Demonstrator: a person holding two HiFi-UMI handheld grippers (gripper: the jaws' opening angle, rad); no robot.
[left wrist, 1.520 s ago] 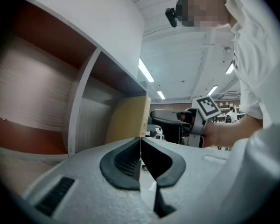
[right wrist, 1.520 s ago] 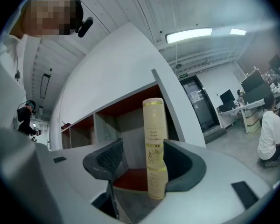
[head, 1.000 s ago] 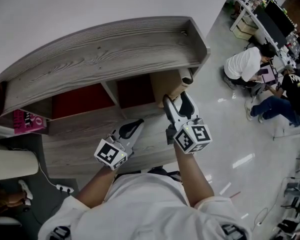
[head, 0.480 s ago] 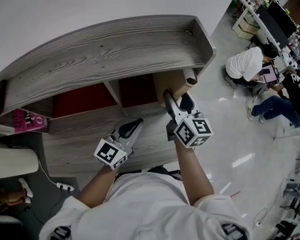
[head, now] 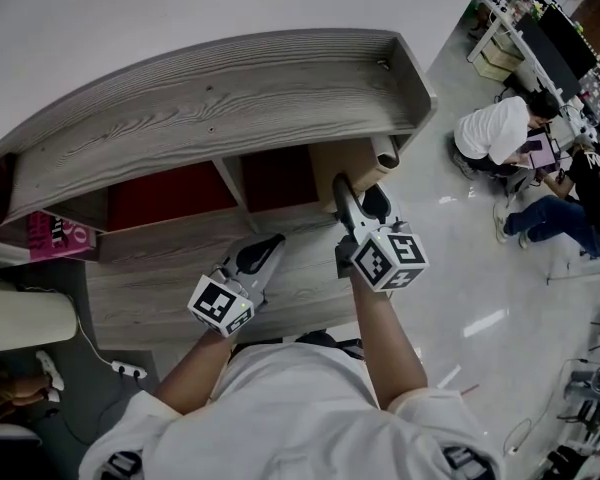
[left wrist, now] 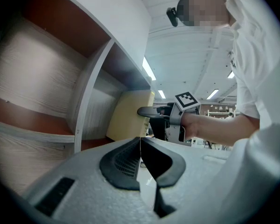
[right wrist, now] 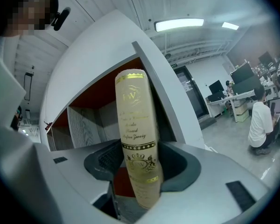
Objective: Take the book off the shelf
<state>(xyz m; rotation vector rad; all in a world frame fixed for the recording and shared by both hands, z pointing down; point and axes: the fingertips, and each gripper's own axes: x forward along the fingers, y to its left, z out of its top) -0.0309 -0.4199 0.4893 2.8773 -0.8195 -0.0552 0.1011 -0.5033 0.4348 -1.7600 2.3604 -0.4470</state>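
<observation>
A cream book (head: 332, 164) with gold print on its spine (right wrist: 135, 134) stands in the rightmost compartment of the grey wooden shelf (head: 230, 98). My right gripper (head: 358, 193) reaches into that compartment, one jaw on each side of the spine. Its jaws are closing, and I see no firm press on the book. In the left gripper view the book (left wrist: 128, 113) shows with the right gripper (left wrist: 147, 112) at its edge. My left gripper (head: 265, 250) hovers over the lower shelf board to the left, pads together and empty (left wrist: 140, 146).
Red back panels (head: 165, 198) line the two compartments to the left of the book. A pink item (head: 55, 238) lies at the shelf's far left end. Two people (head: 495, 128) sit on the floor at right. A white bin (head: 25, 328) and power strip (head: 130, 368) are at lower left.
My right gripper has pushed a little further in around the book's spine. The left gripper has stayed where it was.
</observation>
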